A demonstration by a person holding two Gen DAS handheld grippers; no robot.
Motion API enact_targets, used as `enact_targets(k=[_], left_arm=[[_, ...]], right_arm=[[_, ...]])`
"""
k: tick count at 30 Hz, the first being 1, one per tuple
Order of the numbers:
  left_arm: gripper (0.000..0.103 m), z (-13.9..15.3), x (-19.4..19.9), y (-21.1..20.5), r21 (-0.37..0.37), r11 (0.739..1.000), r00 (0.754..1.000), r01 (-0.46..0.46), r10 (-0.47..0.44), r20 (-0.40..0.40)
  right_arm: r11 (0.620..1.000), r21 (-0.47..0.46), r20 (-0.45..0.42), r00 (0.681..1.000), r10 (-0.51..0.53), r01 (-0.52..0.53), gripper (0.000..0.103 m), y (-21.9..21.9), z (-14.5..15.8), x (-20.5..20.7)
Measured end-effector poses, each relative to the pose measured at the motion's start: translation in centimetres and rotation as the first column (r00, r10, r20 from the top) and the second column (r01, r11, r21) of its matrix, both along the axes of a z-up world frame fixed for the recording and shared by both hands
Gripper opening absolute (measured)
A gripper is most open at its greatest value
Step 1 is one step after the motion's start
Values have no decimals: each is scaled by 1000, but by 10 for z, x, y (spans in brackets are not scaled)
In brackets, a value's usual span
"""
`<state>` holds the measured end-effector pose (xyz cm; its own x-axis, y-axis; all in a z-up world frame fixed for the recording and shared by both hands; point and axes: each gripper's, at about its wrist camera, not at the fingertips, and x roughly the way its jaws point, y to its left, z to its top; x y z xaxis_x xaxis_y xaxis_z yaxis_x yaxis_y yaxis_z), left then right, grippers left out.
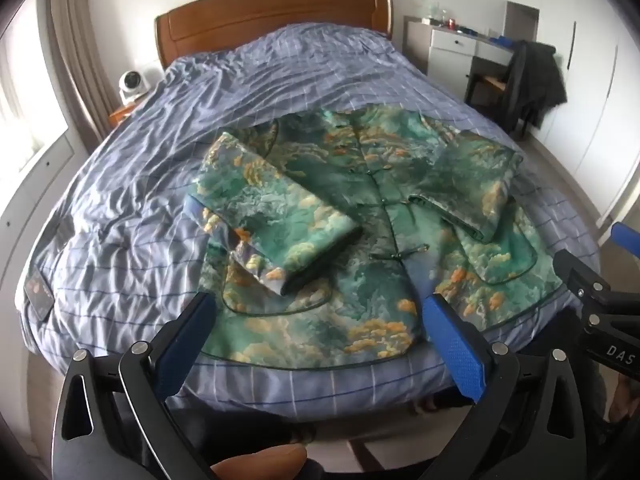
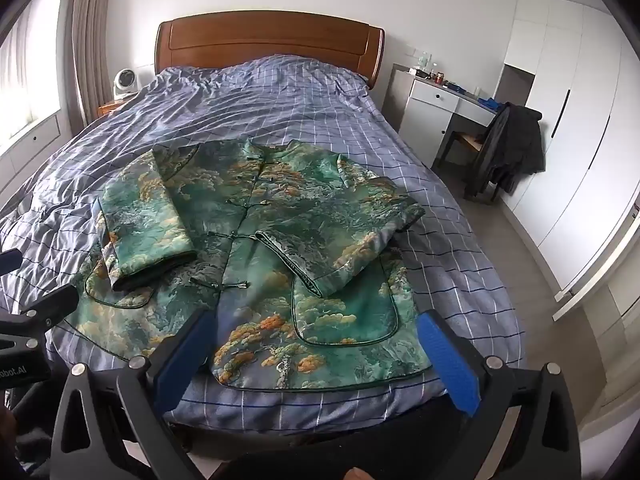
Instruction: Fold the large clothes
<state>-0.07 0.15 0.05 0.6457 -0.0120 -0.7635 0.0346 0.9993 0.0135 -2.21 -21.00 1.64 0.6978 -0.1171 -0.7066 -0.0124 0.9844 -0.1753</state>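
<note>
A green jacket with orange and blue cloud print [image 1: 360, 216] lies front up on the bed, collar toward the headboard, both sleeves folded in across its front; it also shows in the right wrist view [image 2: 256, 248]. My left gripper [image 1: 320, 308] is open and empty, held above the jacket's hem near the foot of the bed. My right gripper [image 2: 320, 324] is open and empty, above the hem's right half. The right gripper's body shows at the left wrist view's right edge [image 1: 600, 312].
The bed [image 2: 280, 96] has a blue checked cover and a wooden headboard [image 2: 268, 40]. A white desk [image 2: 440, 100] and a chair with a dark coat [image 2: 508, 148] stand on the right. A small white fan [image 2: 125, 80] sits left of the headboard.
</note>
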Motion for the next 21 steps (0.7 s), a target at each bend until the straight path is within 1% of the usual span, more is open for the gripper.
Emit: enact_targets(k=[2, 3, 7, 13, 14, 19, 21], left_arm=[[103, -1, 1, 3, -2, 1000, 1000, 2, -2, -3], [103, 0, -1, -2, 27, 1000, 1000, -1, 1, 7], [103, 1, 0, 0, 16, 1000, 1000, -6, 6, -6], [103, 2, -9, 2, 20, 1000, 1000, -13, 13, -6], [103, -3, -3, 0, 28, 1000, 1000, -3, 4, -3], [103, -3, -4, 4, 27, 1000, 1000, -3, 3, -11], [103, -10, 3, 6, 30, 1000, 1000, -4, 5, -19]], right_arm=[[1000, -3, -2, 1000, 0, 0, 103, 1, 1, 0], [1000, -3, -2, 1000, 1, -1, 103, 1, 1, 0], [1000, -1, -7, 1000, 2, -2, 103, 0, 1, 1], [1000, -3, -12, 1000, 0, 0, 103, -2, -4, 0], [1000, -10, -11, 1000, 3, -3, 103, 2, -4, 2], [1000, -17, -14, 1000, 2, -2, 103, 4, -3, 2], [1000, -16, -16, 1000, 2, -2, 103, 4, -4, 1]])
